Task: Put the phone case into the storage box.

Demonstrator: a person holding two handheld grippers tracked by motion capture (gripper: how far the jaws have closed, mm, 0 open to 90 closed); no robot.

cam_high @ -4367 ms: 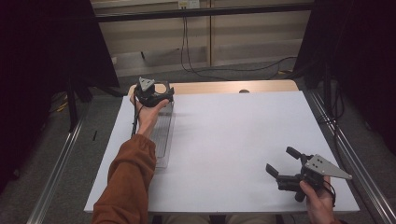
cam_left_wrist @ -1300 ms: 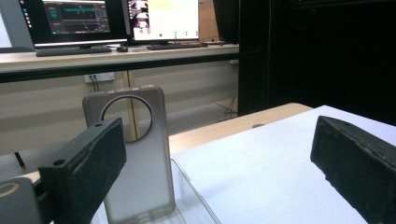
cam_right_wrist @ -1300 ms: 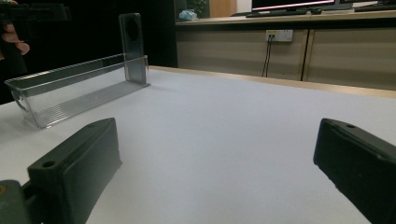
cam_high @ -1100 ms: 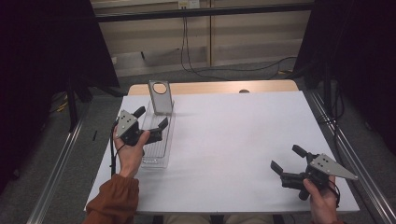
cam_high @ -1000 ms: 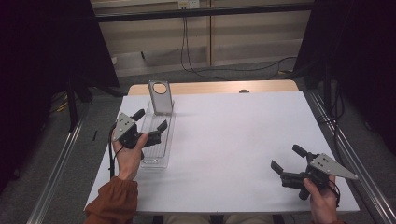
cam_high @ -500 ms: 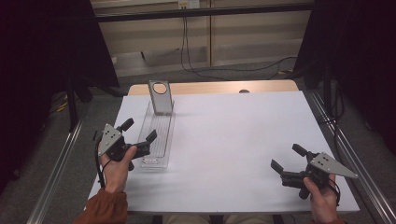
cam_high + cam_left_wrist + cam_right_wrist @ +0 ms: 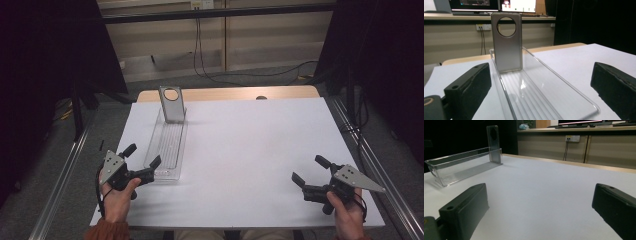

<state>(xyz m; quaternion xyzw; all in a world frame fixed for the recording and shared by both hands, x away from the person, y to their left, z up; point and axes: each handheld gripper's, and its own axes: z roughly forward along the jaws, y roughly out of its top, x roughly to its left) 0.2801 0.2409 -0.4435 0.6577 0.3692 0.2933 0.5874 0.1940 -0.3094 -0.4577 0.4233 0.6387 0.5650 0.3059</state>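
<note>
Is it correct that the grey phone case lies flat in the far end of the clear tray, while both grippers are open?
Not quite: the phone case stands upright at the far end of the clear tray, as the left gripper view shows. Both grippers, left and right, are open.

- Legible text, labels, brands, numbers, signs: none found in any view.
- Phone case, standing at the far end of the clear tray: plain grey surface with a round cut-out, no brand or marking readable.
- Clear tray: ribbed floor, no label or number.
- Monitors on the bench behind the desk: lit screens, content too small and blurred to read.
- Wall socket plate below the bench: white, no lettering that can be made out.
</note>
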